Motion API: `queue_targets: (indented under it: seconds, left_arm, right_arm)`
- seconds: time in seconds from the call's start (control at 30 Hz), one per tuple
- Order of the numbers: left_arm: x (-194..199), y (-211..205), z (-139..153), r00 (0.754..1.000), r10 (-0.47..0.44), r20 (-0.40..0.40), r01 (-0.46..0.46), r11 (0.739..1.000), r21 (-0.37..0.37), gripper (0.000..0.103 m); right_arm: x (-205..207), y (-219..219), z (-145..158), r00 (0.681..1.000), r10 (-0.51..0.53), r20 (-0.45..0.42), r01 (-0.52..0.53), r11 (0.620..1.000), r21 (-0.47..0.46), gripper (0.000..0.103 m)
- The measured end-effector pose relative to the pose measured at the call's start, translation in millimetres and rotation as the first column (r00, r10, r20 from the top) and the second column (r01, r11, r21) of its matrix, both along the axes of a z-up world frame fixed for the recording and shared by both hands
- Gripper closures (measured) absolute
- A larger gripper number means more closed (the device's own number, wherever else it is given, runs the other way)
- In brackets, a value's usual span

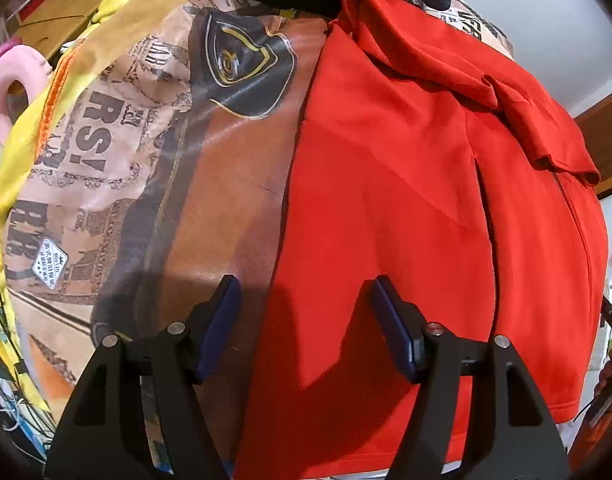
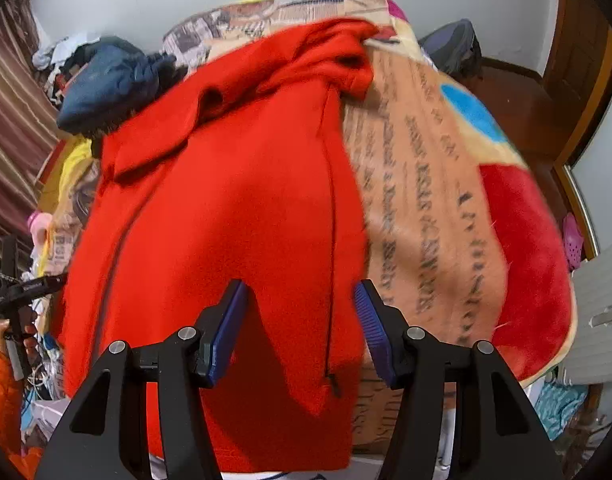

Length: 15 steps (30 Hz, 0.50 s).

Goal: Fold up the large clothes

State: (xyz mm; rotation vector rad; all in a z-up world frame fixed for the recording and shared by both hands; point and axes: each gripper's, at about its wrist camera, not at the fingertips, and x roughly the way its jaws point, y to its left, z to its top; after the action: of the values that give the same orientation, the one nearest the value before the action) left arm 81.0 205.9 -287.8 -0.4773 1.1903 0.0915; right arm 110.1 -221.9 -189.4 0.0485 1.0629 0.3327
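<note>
Currently the red jacket [image 1: 406, 200] lies spread on the printed blanket [image 1: 118, 152], its long axis running from the hem at 6 o'clock to the rumpled collar end at 12 in both wrist views. Left gripper [image 1: 306, 320] hovers over the jacket's left edge, jaws apart, nothing between them; blanket shows under its 9 o'clock finger, red cloth under the other. Right gripper [image 2: 300, 320] is likewise apart and empty, over the jacket's right side, with the zipped pocket [image 2: 332, 240] line between its fingers and bare blanket at 3 o'clock. Judgement: each gripper sits nearest its own hem corner, so the next grasp likely takes hem toward collar.
</note>
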Motion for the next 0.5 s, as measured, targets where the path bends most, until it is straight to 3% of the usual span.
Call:
queue_targets:
  seconds: [0.13, 0.27, 0.37, 0.5]
  left_arm:
    - [0, -2, -1, 1.000, -0.009, 0.005, 0.009, 1.000, -0.021, 0.036]
    - [-1, -1, 2, 1.000, -0.020, 0.022, 0.022, 0.996, -0.081, 0.036]
    - [1, -5, 3, 0.999, -0.041, 0.031, 0.043, 0.996, -0.076, 0.036]
    - [9, -14, 5, 0.994, -0.100, 0.047, 0.103, 0.993, -0.056, 0.052]
  right_arm:
    - [5, -6, -1, 1.000, -0.026, -0.003, 0.026, 0.999, 0.032, 0.043]
    - [7, -16, -2, 0.998, -0.055, -0.027, 0.057, 0.996, 0.064, 0.043]
    - [3, -18, -4, 0.998, -0.057, -0.039, 0.061, 0.994, 0.092, 0.042]
    - [-2, -9, -5, 0.999, -0.028, -0.032, 0.032, 0.992, 0.125, 0.043]
